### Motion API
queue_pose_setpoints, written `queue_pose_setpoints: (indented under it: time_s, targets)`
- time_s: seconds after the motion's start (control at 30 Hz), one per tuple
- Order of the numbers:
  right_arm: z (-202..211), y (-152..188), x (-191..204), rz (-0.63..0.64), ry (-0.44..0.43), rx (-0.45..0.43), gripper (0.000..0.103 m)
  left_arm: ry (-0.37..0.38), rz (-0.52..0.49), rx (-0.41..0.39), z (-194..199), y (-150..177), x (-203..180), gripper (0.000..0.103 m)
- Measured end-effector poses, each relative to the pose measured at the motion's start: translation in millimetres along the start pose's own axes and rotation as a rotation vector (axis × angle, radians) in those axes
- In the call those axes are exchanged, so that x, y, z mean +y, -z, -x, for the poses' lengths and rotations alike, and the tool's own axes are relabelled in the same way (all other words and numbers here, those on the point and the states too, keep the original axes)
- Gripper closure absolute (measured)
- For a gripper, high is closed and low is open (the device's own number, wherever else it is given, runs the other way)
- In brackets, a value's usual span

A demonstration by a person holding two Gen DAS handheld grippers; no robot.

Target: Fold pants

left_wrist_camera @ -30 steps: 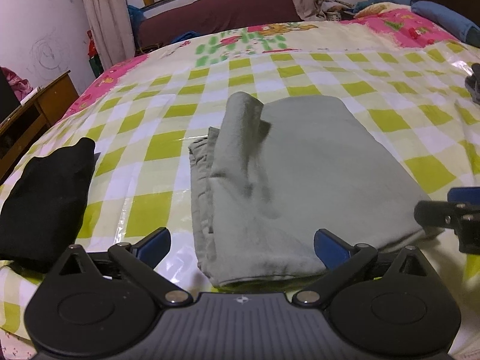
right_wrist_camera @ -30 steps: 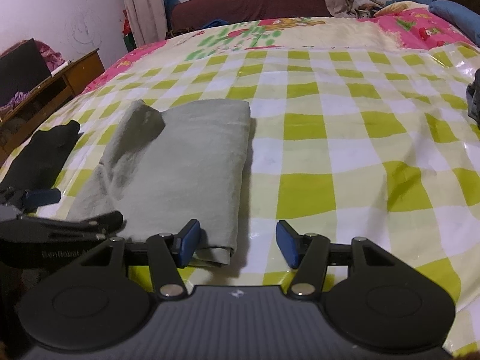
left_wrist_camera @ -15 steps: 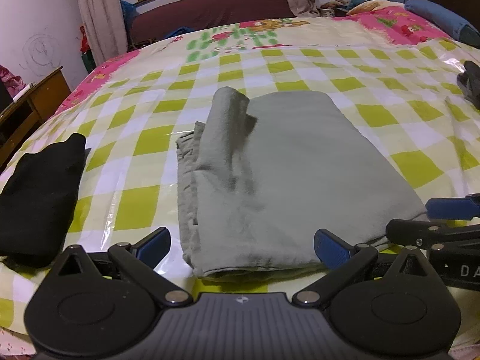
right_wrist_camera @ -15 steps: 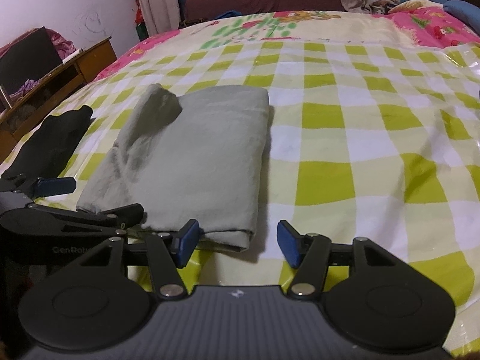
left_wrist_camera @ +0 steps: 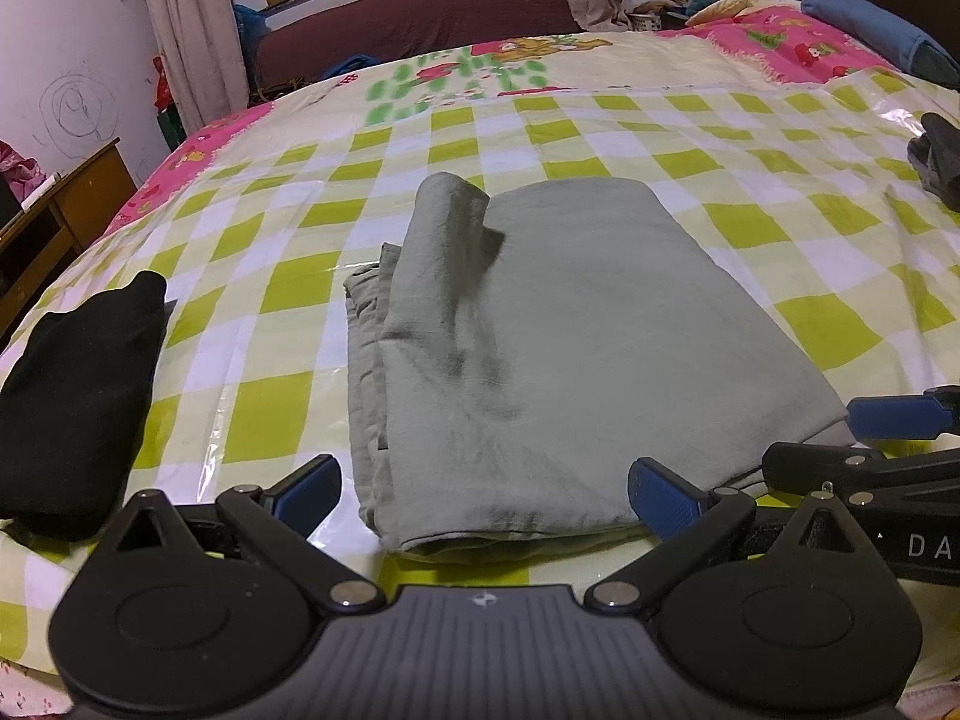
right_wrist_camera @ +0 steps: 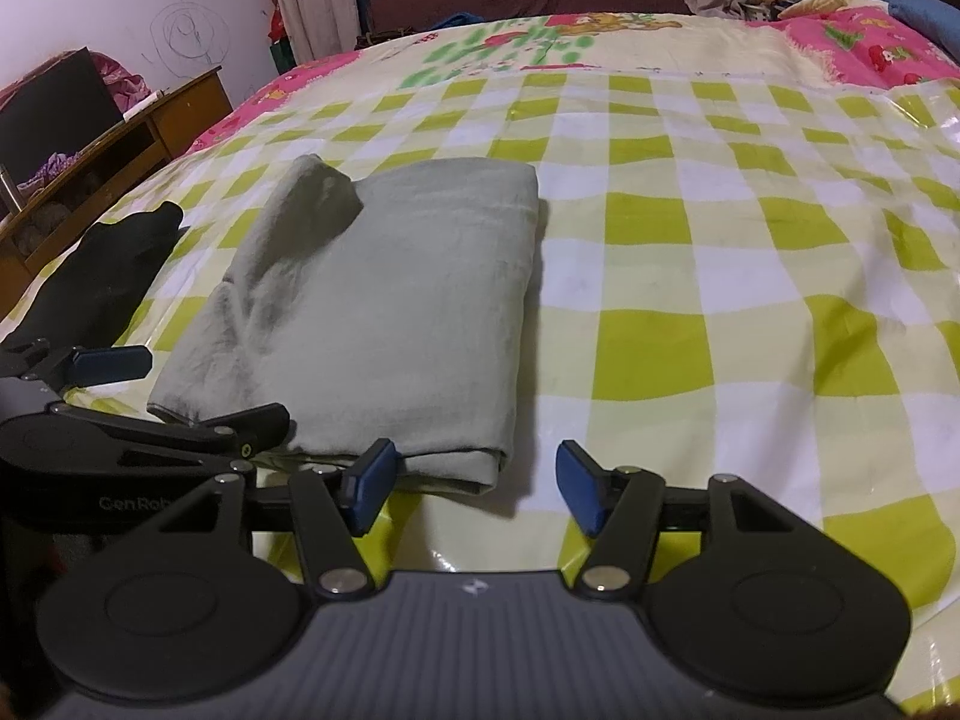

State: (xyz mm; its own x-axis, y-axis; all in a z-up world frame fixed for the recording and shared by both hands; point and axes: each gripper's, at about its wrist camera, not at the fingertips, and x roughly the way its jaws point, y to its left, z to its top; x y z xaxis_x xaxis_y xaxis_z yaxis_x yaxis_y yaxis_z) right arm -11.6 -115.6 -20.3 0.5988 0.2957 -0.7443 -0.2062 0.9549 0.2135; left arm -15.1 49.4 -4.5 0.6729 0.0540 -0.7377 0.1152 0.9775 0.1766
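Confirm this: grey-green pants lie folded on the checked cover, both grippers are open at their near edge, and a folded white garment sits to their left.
Wrong in one respect: the garment left of the grey-green pants is black, not white, as the left wrist view shows. The rest holds: the pants lie folded on the checked cover, with the left gripper and right gripper open at their near edge.

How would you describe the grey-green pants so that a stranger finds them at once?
On the bed's green-and-white checked cover, look in the middle, just ahead of both hand-held grippers. The grey-green pants lie there, folded into a flat rectangle. Unlike the black garment beside them, they are pale, with one raised, rolled corner.
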Motion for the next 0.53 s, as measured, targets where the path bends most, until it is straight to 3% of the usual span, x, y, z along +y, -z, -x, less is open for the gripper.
queue_pose_setpoints:
  time_s: [0.53]
  targets:
    - [-0.9, 1.8, 0.2, -0.007, 0.001, 0.004, 0.042, -0.001, -0.001, 0.007, -0.8, 1.2, 0.8, 0.0]
